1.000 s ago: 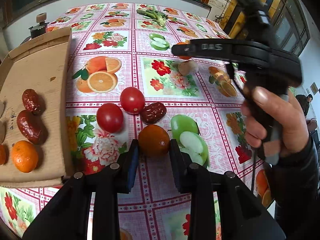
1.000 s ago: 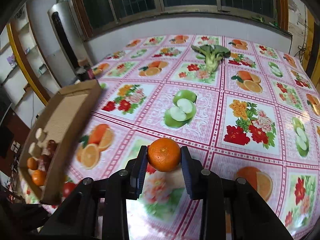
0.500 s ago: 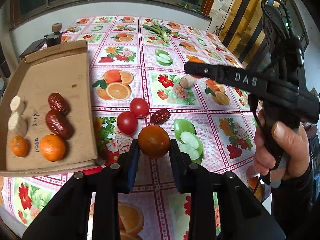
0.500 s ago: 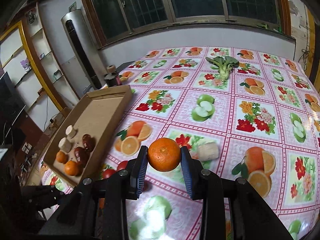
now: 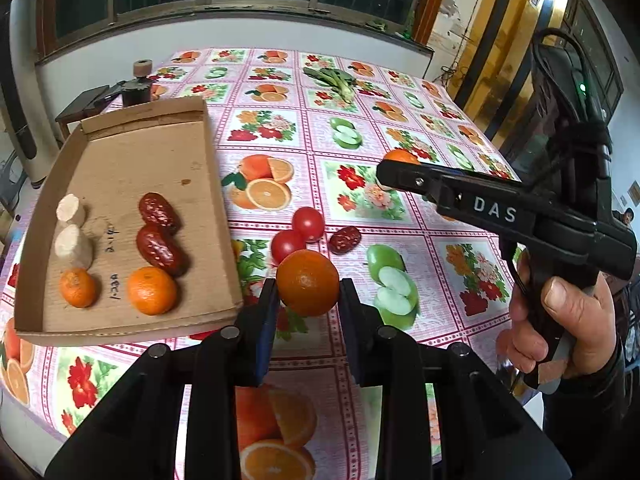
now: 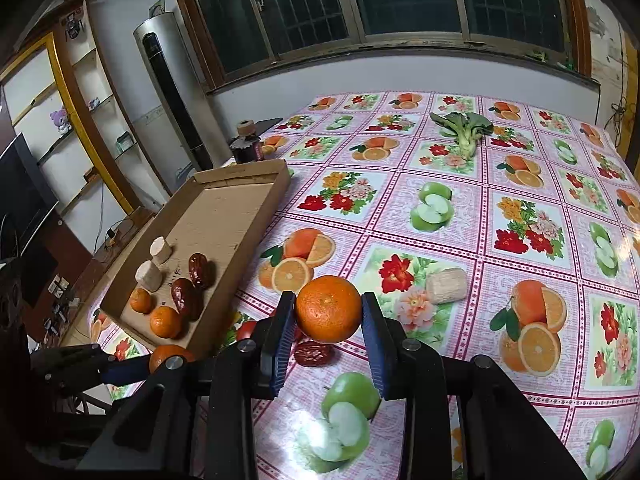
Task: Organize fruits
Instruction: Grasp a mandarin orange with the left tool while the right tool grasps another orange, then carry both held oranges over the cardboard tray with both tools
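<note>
Holding: cardboard tray (image 5: 120, 168) – two tangerines, dates, pale chunks | both tongs pinching oranges

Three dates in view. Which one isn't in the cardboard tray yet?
The date lying on the tablecloth, right of the two tomatoes. The other two dates sit inside the cardboard tray, beside the oranges there.
</note>
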Motion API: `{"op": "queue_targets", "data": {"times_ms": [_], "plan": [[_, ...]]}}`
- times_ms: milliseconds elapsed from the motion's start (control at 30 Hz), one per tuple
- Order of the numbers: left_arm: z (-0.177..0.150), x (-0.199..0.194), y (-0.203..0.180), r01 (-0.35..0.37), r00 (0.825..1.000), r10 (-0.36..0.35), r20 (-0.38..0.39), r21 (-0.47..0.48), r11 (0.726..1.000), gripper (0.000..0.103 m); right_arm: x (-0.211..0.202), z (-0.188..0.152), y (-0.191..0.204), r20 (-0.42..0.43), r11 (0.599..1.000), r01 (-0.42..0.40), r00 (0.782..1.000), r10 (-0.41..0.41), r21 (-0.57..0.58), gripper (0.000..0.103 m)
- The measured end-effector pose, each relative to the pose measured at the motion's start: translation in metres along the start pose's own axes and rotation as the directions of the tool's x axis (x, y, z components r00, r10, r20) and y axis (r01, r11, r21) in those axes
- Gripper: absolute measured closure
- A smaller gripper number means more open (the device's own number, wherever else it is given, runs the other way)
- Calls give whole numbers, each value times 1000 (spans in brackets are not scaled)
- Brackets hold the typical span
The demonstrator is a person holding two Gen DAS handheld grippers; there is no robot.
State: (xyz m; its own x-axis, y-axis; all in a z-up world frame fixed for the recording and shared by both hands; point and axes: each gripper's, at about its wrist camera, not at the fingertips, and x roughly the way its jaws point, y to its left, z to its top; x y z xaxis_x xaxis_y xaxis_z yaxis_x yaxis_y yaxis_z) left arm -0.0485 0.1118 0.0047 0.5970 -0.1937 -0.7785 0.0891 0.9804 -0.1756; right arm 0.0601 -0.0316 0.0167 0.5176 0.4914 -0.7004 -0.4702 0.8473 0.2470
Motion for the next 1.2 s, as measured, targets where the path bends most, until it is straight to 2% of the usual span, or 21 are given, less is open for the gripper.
{"op": "queue_targets", "data": {"times_ms": [633, 1200], "plan": [[11, -11, 48, -88, 995, 90, 35, -60, 994, 76, 17, 3, 39, -33, 998, -35, 999, 33, -56, 70], [22, -9, 85, -118, 992, 123, 41, -108, 987, 76, 40, 13, 68, -59, 993, -69, 996, 63, -99, 70]]}}
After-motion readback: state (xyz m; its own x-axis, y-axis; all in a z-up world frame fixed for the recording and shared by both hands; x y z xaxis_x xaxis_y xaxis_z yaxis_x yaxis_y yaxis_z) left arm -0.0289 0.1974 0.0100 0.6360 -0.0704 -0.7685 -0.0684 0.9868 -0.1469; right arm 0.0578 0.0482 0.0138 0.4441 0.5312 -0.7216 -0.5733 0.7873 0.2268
